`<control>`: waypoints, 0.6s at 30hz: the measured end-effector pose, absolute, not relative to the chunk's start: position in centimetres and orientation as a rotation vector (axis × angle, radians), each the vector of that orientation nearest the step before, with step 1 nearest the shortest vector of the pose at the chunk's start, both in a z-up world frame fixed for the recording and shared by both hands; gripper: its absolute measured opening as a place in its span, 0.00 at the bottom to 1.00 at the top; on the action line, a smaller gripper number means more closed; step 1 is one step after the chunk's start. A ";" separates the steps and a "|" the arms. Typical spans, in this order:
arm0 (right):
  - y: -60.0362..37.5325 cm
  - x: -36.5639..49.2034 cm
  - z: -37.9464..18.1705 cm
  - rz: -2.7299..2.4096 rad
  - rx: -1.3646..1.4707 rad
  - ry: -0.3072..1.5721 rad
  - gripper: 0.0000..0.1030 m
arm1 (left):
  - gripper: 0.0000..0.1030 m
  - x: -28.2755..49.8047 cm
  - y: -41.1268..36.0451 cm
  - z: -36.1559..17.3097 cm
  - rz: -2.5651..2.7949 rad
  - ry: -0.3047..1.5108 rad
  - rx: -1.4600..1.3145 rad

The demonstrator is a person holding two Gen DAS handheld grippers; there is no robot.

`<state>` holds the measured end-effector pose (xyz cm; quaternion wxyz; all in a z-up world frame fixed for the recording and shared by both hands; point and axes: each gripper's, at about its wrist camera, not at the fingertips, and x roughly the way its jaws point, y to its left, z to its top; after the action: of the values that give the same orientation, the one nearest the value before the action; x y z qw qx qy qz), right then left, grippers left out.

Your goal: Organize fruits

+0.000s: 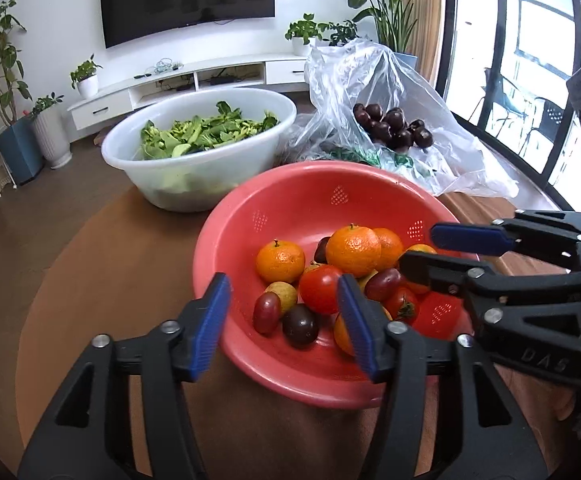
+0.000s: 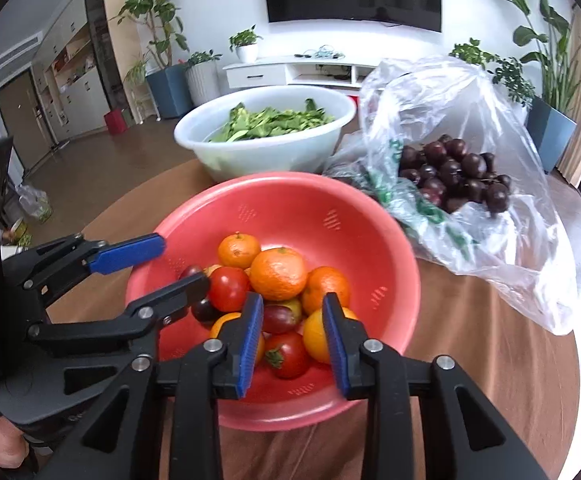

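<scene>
So my pink plastic colander bowl (image 1: 226, 248) on the round brown wooden table (image 1: 90, 280) holds orange mandarins (image 1: 353, 251), red tomatoes (image 1: 320, 288) and dark plums (image 1: 299, 325). At 11 o'clock, a white plastic basin (image 1: 194, 184) of leafy greens (image 1: 206, 130); at 1 o'clock, a clear plastic bag (image 2: 502, 240) of dark cherries (image 2: 458, 172). My left gripper (image 1: 282, 316) and right gripper (image 2: 292, 336) both hover parted and empty. Only the right view shows a hand (image 2: 2, 444).
</scene>
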<state>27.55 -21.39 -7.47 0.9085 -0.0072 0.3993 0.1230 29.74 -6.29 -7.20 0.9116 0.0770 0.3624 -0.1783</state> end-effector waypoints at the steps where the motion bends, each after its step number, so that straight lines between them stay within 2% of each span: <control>1: -21.7 27.4 -7.2 0.247 -0.008 0.818 0.38 | 0.67 29.6 -6.3 -7.0 -0.355 0.741 0.161; 3: -22.3 26.9 -6.7 0.233 0.006 0.804 0.43 | 0.74 29.2 -6.0 -6.5 -0.351 0.728 0.144; 5: -22.7 26.3 -6.0 0.218 0.012 0.781 0.47 | 0.87 28.5 -5.8 -5.8 -0.326 0.700 0.145; 6: -22.9 25.9 -5.6 0.208 0.014 0.766 0.51 | 0.99 28.1 -5.8 -5.4 -0.316 0.684 0.149; 9: -23.4 24.2 -3.9 0.190 0.026 0.701 0.65 | 1.00 25.8 -5.7 -3.4 -0.269 0.576 0.170; 16: -24.7 18.9 1.7 0.123 0.051 0.462 0.88 | 1.00 18.7 -5.5 2.5 -0.117 0.333 0.184; 18: -25.2 16.9 3.4 0.100 0.067 0.373 0.98 | 1.00 16.3 -5.9 4.1 -0.037 0.250 0.224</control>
<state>16.91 -25.18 3.38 0.9808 0.0332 0.1855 0.0496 16.27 -5.91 4.12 0.9858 0.1113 0.1246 -0.0183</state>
